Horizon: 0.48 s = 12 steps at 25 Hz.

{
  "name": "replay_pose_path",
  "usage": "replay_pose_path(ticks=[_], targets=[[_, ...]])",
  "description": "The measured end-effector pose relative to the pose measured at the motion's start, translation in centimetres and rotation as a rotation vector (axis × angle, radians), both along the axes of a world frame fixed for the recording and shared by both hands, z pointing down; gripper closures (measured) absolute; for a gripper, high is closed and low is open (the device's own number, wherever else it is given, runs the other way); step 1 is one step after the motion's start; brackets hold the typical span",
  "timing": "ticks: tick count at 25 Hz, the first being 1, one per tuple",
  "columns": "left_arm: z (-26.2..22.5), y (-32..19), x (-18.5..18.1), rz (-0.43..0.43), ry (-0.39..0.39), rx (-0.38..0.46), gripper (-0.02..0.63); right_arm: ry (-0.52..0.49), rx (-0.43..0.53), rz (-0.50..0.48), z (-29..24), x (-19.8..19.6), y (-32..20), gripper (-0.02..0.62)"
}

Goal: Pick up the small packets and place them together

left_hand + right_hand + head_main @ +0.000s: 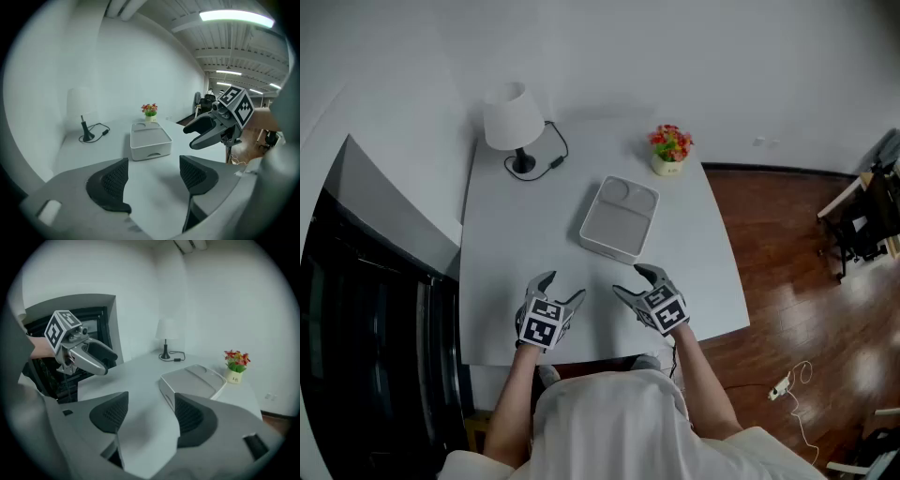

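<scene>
No small packets show in any view. A white lidded box (619,218) lies in the middle of the white table (502,253); the same box (149,142) sits ahead of my left jaws, and the box (191,380) is just beyond my right jaws. My left gripper (561,288) hovers over the table's near edge, open and holding nothing. My right gripper (637,280) hangs beside it, a hand's width to the right, also open with nothing between the jaws. From the left gripper view the right gripper (202,132) is at right; from the right gripper view the left gripper (107,362) is at left.
A white table lamp (514,122) with a black cord stands at the back left. A small pot of red and yellow flowers (670,148) stands at the back right. A dark cabinet (366,309) borders the table's left side; wooden floor (797,281) lies to the right.
</scene>
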State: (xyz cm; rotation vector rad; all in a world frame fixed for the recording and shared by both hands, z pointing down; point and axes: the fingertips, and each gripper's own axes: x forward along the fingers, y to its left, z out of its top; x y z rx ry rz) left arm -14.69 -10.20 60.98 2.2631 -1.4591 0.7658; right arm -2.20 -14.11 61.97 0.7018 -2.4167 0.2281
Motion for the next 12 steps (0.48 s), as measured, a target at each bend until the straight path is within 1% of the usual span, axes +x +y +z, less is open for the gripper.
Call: replay_pose_path(ticks=[4, 7, 10, 11, 12], targets=[[-1.7, -0.2, -0.3, -0.03, 0.003, 0.11, 0.258, -0.115, 0.113, 0.016, -2.9, 0.1, -0.4, 0.298], [-2.8, -0.3, -0.8, -0.061, 0.015, 0.194, 0.258, -0.209, 0.15, 0.057, -4.4, 0.6, -0.6, 0.298], [-4.1, 0.0, -0.7, -0.062, 0.045, 0.267, 0.258, -0.299, 0.173, 0.086, -5.4, 1.5, -0.3, 0.299], [-4.7, 0.1, -0.4, -0.054, 0.068, 0.292, 0.248, -0.328, 0.179, 0.085, -6.0, 1.6, 0.0, 0.302], [-5.3, 0.2, -0.2, -0.046, 0.092, 0.316, 0.204, -0.356, 0.184, 0.08, -6.6, 1.6, 0.4, 0.304]])
